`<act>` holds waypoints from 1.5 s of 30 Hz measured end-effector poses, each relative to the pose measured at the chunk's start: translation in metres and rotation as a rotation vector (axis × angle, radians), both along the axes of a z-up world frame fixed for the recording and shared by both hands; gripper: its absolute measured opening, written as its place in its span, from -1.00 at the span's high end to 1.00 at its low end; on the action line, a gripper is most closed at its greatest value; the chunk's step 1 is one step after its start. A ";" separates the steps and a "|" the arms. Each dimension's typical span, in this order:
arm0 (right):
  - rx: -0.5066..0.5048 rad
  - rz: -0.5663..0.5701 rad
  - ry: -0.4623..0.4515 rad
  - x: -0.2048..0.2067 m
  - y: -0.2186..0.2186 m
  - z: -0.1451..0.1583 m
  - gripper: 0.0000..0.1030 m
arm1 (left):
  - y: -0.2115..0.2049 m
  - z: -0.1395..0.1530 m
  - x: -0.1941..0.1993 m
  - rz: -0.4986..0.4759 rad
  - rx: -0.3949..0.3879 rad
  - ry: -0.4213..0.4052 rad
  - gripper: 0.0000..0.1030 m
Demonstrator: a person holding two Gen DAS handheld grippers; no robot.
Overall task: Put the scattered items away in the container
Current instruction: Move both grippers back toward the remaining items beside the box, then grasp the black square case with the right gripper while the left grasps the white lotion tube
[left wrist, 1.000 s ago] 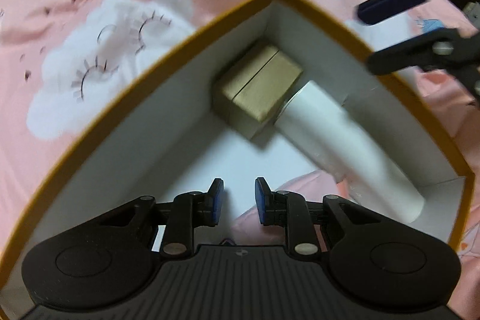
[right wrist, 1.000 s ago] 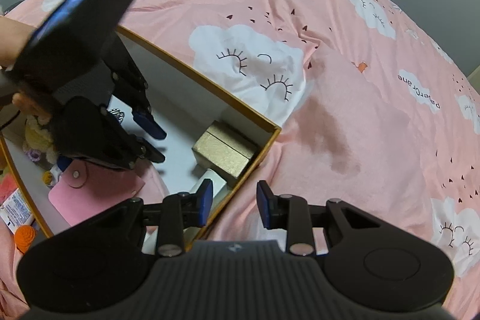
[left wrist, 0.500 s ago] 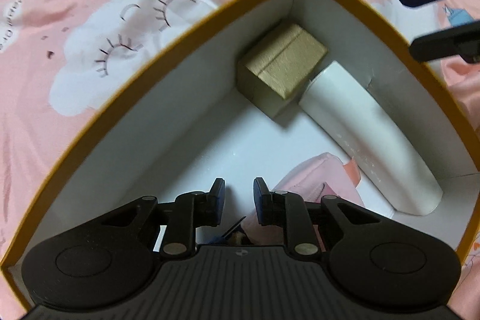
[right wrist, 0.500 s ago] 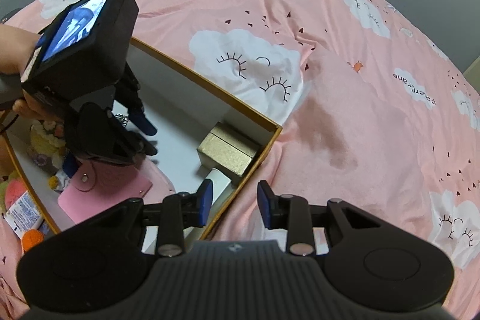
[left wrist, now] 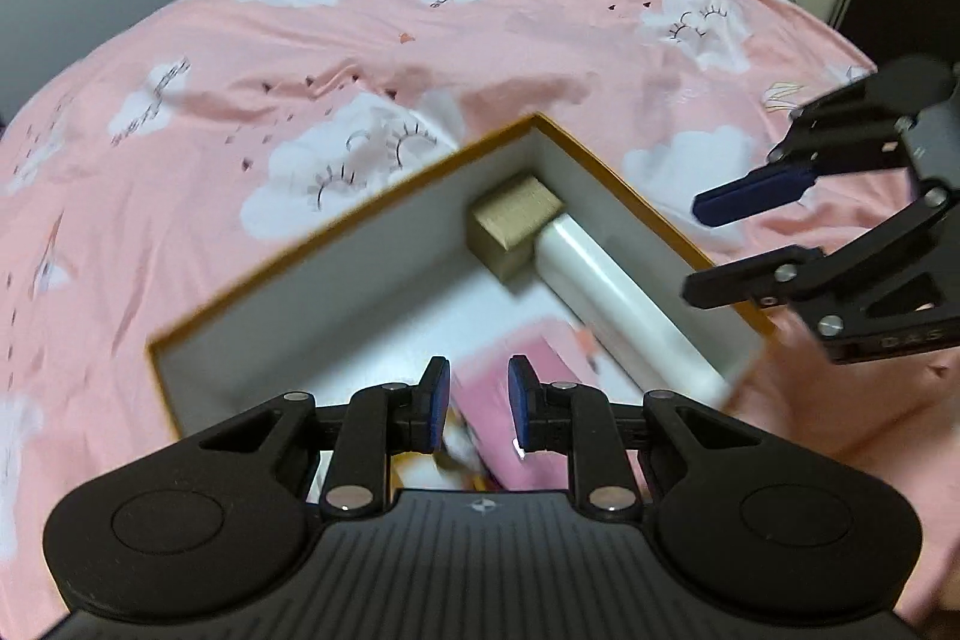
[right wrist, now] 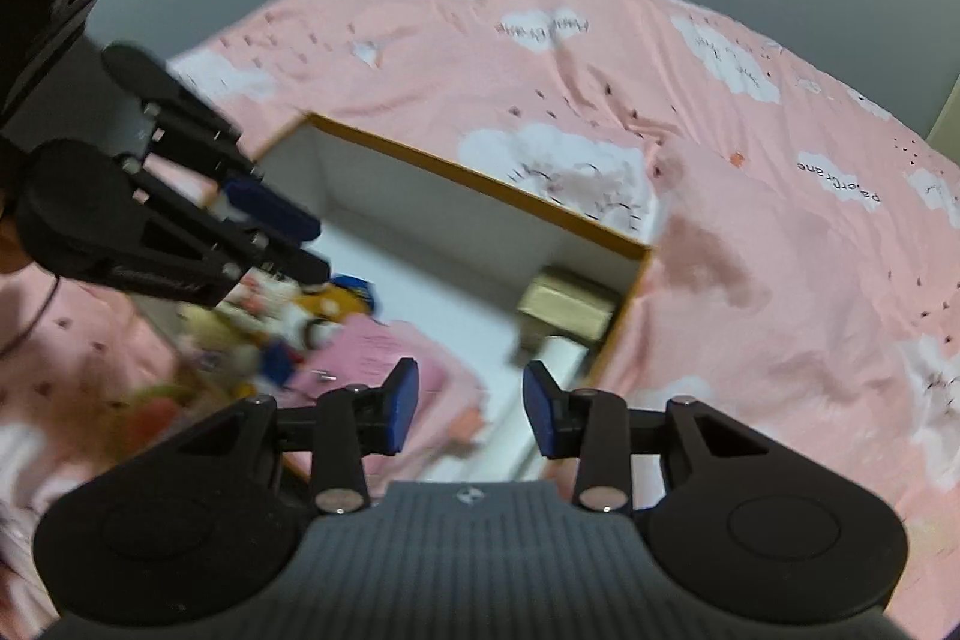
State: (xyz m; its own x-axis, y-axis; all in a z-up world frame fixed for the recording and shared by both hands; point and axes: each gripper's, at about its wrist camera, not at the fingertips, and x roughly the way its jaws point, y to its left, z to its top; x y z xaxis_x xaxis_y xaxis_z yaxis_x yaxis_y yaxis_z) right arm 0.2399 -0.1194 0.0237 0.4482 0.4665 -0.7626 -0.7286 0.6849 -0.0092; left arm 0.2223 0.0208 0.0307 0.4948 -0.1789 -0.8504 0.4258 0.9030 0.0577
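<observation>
We find the box (left wrist: 336,244) on the pink bedspread (left wrist: 240,70). The white tube (left wrist: 624,310) lies flat along its right wall, one end against the gold carton (left wrist: 516,220) (in the far corner). The left gripper (left wrist: 478,412) and right gripper (right wrist: 470,406) hover, fingers parted, holding nothing.

Orange-rimmed box (left wrist: 384,193), top open. Far corner blocked: gold box (left wrist: 516,214) with white tube (left wrist: 624,304) butted against it, running along the right wall. Pink wallet (right wrist: 384,346) and small toys (right wrist: 300,310) crowd the near floor. Bare white floor (left wrist: 390,334) along the left wall. Left hand-held gripper (right wrist: 282,244) hangs over the toy end.
</observation>
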 end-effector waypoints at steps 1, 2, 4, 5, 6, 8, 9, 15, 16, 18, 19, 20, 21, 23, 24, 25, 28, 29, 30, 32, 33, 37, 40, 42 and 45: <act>0.034 -0.001 0.014 -0.009 -0.002 0.000 0.19 | 0.004 0.001 -0.010 0.015 -0.016 0.006 0.53; 0.074 -0.006 0.037 -0.018 -0.005 -0.001 0.19 | 0.009 0.000 -0.019 0.036 -0.038 0.016 0.53; 0.148 -0.018 0.096 -0.035 -0.010 -0.006 0.19 | 0.019 -0.005 -0.037 0.091 -0.075 0.047 0.53; 0.176 -0.020 0.121 -0.043 -0.012 -0.009 0.19 | 0.024 -0.007 -0.046 0.117 -0.089 0.057 0.52; 0.202 -0.024 0.142 -0.050 -0.014 -0.013 0.19 | 0.028 -0.011 -0.055 0.144 -0.102 0.066 0.52; 0.250 -0.043 0.188 -0.062 -0.017 -0.023 0.19 | 0.036 -0.022 -0.068 0.195 -0.122 0.091 0.52; 0.270 -0.060 0.217 -0.066 -0.019 -0.030 0.19 | 0.041 -0.027 -0.074 0.218 -0.141 0.102 0.50; 0.343 -0.225 0.377 -0.069 -0.026 -0.083 0.09 | 0.062 -0.059 -0.094 0.344 -0.192 0.113 0.29; 0.355 -0.250 0.403 -0.067 -0.027 -0.091 0.02 | 0.063 -0.064 -0.094 0.353 -0.192 0.116 0.21; 0.369 -0.281 0.431 -0.063 -0.028 -0.102 -0.02 | 0.065 -0.074 -0.093 0.368 -0.185 0.126 0.00; 0.367 -0.294 0.432 -0.062 -0.027 -0.106 -0.04 | 0.065 -0.079 -0.092 0.376 -0.175 0.132 -0.01; 0.361 -0.307 0.433 -0.061 -0.027 -0.110 -0.05 | 0.066 -0.083 -0.092 0.379 -0.170 0.140 -0.01; 0.358 -0.320 0.439 -0.060 -0.027 -0.114 -0.05 | 0.067 -0.087 -0.092 0.381 -0.173 0.150 -0.02; 0.365 -0.335 0.469 -0.056 -0.028 -0.122 -0.07 | 0.069 -0.094 -0.091 0.383 -0.180 0.170 -0.05; 0.367 -0.339 0.488 -0.054 -0.028 -0.127 -0.07 | 0.069 -0.098 -0.091 0.387 -0.178 0.176 -0.06; 0.367 -0.342 0.503 -0.053 -0.028 -0.130 -0.07 | 0.070 -0.100 -0.090 0.392 -0.175 0.181 -0.06; 0.356 -0.345 0.522 -0.051 -0.027 -0.137 -0.08 | 0.074 -0.108 -0.089 0.404 -0.179 0.208 -0.06; 0.353 -0.348 0.530 -0.050 -0.026 -0.140 -0.08 | 0.075 -0.111 -0.088 0.404 -0.184 0.217 -0.06; 0.352 -0.351 0.540 -0.049 -0.026 -0.143 -0.08 | 0.075 -0.113 -0.088 0.404 -0.188 0.226 -0.06; 0.361 -0.357 0.561 -0.047 -0.026 -0.148 -0.12 | 0.077 -0.118 -0.087 0.405 -0.196 0.240 -0.06; 0.368 -0.360 0.571 -0.047 -0.026 -0.150 -0.12 | 0.077 -0.119 -0.087 0.403 -0.207 0.247 -0.07; 0.391 -0.361 0.607 -0.044 -0.025 -0.158 -0.20 | 0.077 -0.126 -0.084 0.395 -0.238 0.272 -0.07; 0.402 -0.358 0.621 -0.042 -0.022 -0.162 -0.26 | 0.077 -0.131 -0.082 0.394 -0.251 0.281 -0.08; 0.408 -0.356 0.625 -0.042 -0.021 -0.165 -0.27 | 0.075 -0.133 -0.082 0.388 -0.242 0.272 -0.04; 0.399 -0.341 0.604 -0.044 -0.017 -0.165 -0.27 | 0.070 -0.132 -0.083 0.376 -0.229 0.261 0.08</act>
